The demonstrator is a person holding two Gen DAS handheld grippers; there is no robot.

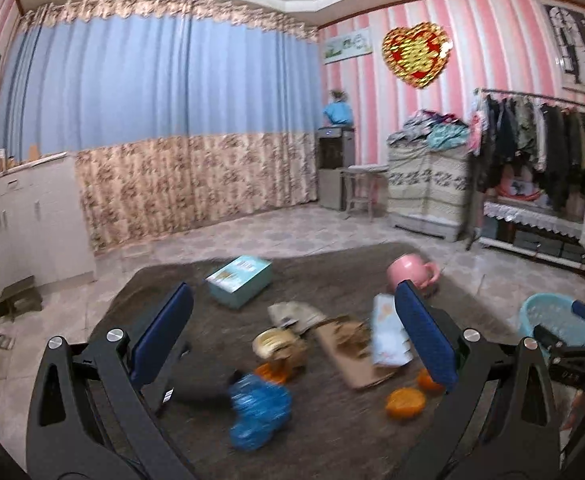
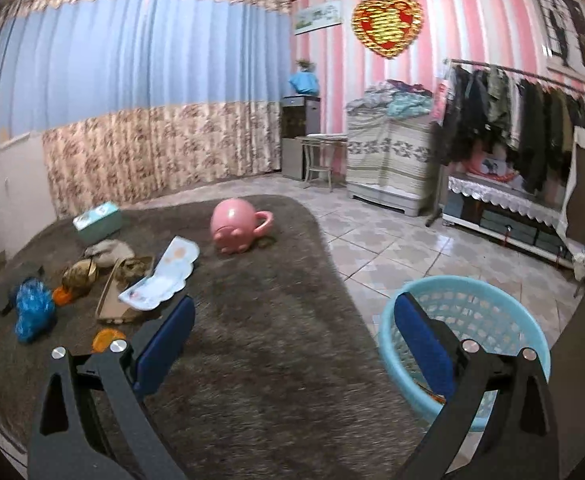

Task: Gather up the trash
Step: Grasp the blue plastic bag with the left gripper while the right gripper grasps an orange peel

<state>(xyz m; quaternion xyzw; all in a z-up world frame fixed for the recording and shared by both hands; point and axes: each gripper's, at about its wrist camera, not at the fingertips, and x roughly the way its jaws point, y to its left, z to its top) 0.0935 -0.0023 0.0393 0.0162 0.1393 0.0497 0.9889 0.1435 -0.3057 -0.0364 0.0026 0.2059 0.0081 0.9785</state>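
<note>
Trash lies on a brown rug (image 1: 332,432): a crumpled blue plastic bag (image 1: 256,412), orange peels (image 1: 405,402), a cardboard piece (image 1: 356,360), a white-blue wrapper (image 1: 388,332), crumpled paper (image 1: 296,314) and a tan wad (image 1: 278,346). My left gripper (image 1: 296,336) hangs open and empty above this pile. My right gripper (image 2: 292,344) is open and empty over the rug (image 2: 252,360), its right finger before a light blue basket (image 2: 472,320). The pile shows at the left in the right wrist view: blue bag (image 2: 32,308), wrapper (image 2: 164,276), cardboard (image 2: 110,296).
A pink piggy pot (image 1: 410,272) (image 2: 236,230) and a teal box (image 1: 240,280) (image 2: 98,222) lie on the rug's far part. The basket (image 1: 552,320) stands on tiled floor right of the rug. White cabinets (image 1: 24,220), curtains, a clothes rack (image 1: 540,152) line the walls.
</note>
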